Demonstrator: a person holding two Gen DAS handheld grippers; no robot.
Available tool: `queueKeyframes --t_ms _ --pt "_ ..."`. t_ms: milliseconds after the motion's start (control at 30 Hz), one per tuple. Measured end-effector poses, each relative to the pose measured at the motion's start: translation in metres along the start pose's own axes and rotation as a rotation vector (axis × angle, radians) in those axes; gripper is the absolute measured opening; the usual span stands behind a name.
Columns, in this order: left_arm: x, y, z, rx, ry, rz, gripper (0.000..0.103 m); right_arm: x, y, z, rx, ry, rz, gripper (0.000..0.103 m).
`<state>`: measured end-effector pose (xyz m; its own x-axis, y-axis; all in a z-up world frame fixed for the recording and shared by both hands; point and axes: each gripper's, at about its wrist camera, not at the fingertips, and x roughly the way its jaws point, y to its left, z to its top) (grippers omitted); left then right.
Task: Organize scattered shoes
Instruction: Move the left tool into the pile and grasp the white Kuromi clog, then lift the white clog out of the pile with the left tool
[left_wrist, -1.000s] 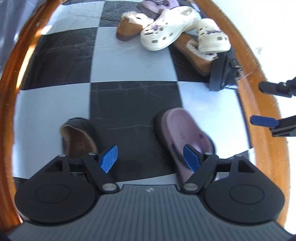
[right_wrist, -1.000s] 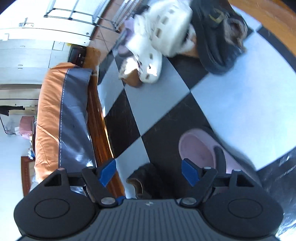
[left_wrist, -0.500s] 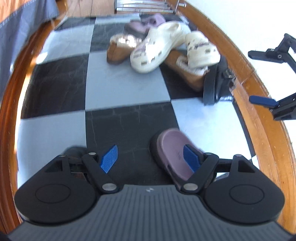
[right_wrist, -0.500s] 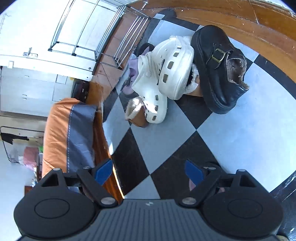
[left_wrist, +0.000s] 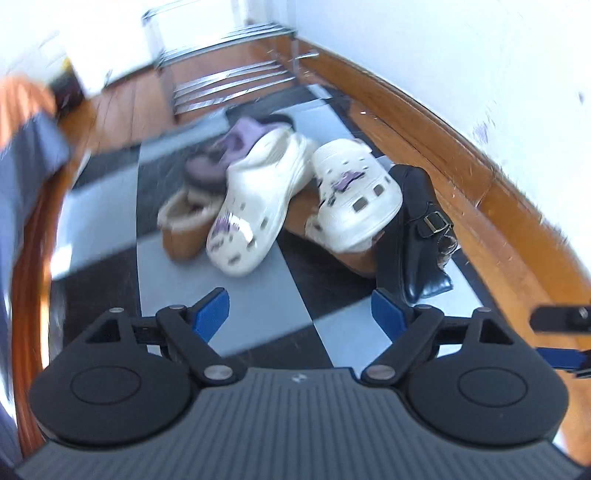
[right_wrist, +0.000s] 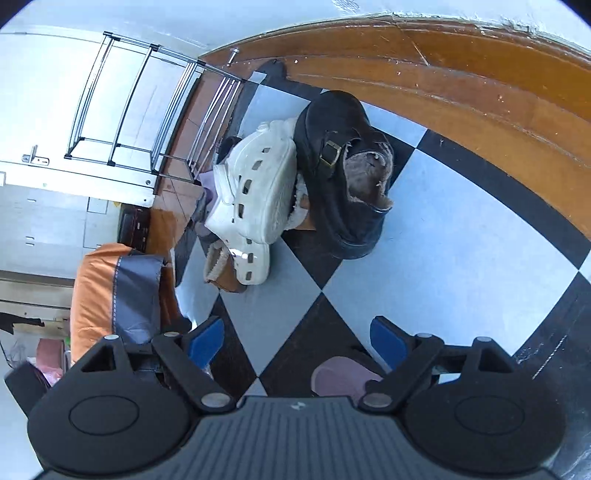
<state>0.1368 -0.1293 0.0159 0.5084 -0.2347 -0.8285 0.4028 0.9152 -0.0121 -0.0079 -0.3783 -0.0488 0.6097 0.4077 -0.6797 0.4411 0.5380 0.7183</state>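
A pile of shoes lies on the black-and-grey checkered mat (left_wrist: 255, 291): two white clogs (left_wrist: 258, 203) (left_wrist: 354, 192), tan fur-lined slippers (left_wrist: 184, 221), a purple clog (left_wrist: 236, 147) and a black buckled shoe (left_wrist: 417, 229). My left gripper (left_wrist: 301, 314) is open and empty, short of the pile. My right gripper (right_wrist: 297, 338) is open and empty; it shows at the left wrist view's right edge (left_wrist: 561, 332). The pile shows in the right wrist view with the black shoe (right_wrist: 343, 173) and a white clog (right_wrist: 255, 195). A pink clog (right_wrist: 343, 373) lies just under the right gripper.
A metal shoe rack (left_wrist: 229, 74) stands beyond the pile, also in the right wrist view (right_wrist: 147, 110). A wooden floor (left_wrist: 461, 177) and a white wall border the mat on the right. An orange and grey fabric object (right_wrist: 118, 288) sits at the left.
Both grippers have tilted up and away from the pink clog and the dark slipper near them. The shoe pile and rack now fill the views. Both stay open.
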Motion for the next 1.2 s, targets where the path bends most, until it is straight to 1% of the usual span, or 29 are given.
queueKeyframes --t_ms 33,67,100,200,267,333,400,433,533,567,633,667,700,733,767,800,867,933,1000,1067,1133,1167,1200 --pt "0.008 0.001 0.004 -0.011 0.016 -0.035 0.085 0.003 -0.003 0.001 -0.005 0.0 -0.016 0.087" --pt "0.027 0.005 0.012 -0.048 0.044 -0.091 0.085 0.005 -0.006 0.002 -0.004 0.0 -0.024 0.087" --pt "0.042 0.009 0.018 -0.079 0.061 -0.129 0.085 0.005 -0.008 0.004 0.006 -0.003 -0.019 0.087" --pt "0.083 0.024 0.028 -0.2 0.087 -0.153 0.085 0.007 -0.012 0.007 0.016 -0.005 -0.009 0.087" --pt "0.093 0.031 0.03 -0.263 0.065 -0.052 0.084 0.008 -0.011 0.008 -0.008 0.005 -0.019 0.087" --pt "0.094 0.038 0.029 -0.304 0.033 -0.059 0.085 0.007 -0.01 0.006 -0.035 0.025 -0.029 0.087" --pt "0.102 0.042 0.029 -0.355 0.04 -0.152 0.085 0.004 -0.011 0.004 -0.051 0.043 -0.045 0.087" --pt "0.105 0.041 0.031 -0.358 0.039 -0.174 0.085 0.002 -0.012 0.003 -0.057 0.055 -0.061 0.087" --pt "0.117 0.035 0.038 -0.382 0.002 -0.244 0.085 -0.002 -0.015 0.004 -0.086 0.069 -0.092 0.087" --pt "0.124 0.033 0.04 -0.412 -0.009 -0.276 0.085 -0.003 -0.016 0.005 -0.089 0.063 -0.101 0.087" --pt "0.134 0.032 0.046 -0.467 0.007 -0.287 0.087 -0.005 -0.019 0.009 -0.09 0.059 -0.115 0.087" --pt "0.145 0.032 0.048 -0.521 0.033 -0.289 0.093 -0.007 -0.021 0.01 -0.091 0.061 -0.121 0.087" --pt "0.156 0.033 0.05 -0.575 0.059 -0.291 0.095 -0.007 -0.022 0.012 -0.093 0.065 -0.126 0.087" --pt "0.163 0.035 0.05 -0.601 0.069 -0.293 0.096 -0.008 -0.024 0.014 -0.096 0.068 -0.132 0.087" --pt "0.17 0.037 0.05 -0.627 0.079 -0.295 0.1 -0.009 -0.026 0.015 -0.102 0.071 -0.139 0.087" --pt "0.184 0.043 0.048 -0.7 0.106 -0.323 0.103 -0.009 -0.028 0.017 -0.105 0.074 -0.146 0.087" --pt "0.196 0.05 0.044 -0.798 0.136 -0.363 0.103 -0.008 -0.034 0.019 -0.1 0.076 -0.159 0.087" --pt "0.196 0.053 0.046 -0.843 0.162 -0.351 0.103 -0.005 -0.04 0.023 -0.081 0.082 -0.169 0.087" --pt "0.18 0.042 0.059 -0.821 0.188 -0.24 0.097 -0.002 -0.044 0.026 -0.068 0.085 -0.17 0.087" --pt "0.171 0.027 0.07 -0.752 0.192 -0.177 0.096 0.002 -0.046 0.028 -0.063 0.085 -0.167 0.087" --pt "0.163 0.015 0.072 -0.694 0.183 -0.152 0.093 0.005 -0.045 0.029 -0.061 0.087 -0.156 0.087" --pt "0.158 0.011 0.071 -0.662 0.165 -0.153 0.09 0.006 -0.044 0.028 -0.06 0.089 -0.151 0.087" --pt "0.151 0.01 0.067 -0.641 0.146 -0.171 0.083 0.007 -0.043 0.028 -0.062 0.092 -0.149 0.087"
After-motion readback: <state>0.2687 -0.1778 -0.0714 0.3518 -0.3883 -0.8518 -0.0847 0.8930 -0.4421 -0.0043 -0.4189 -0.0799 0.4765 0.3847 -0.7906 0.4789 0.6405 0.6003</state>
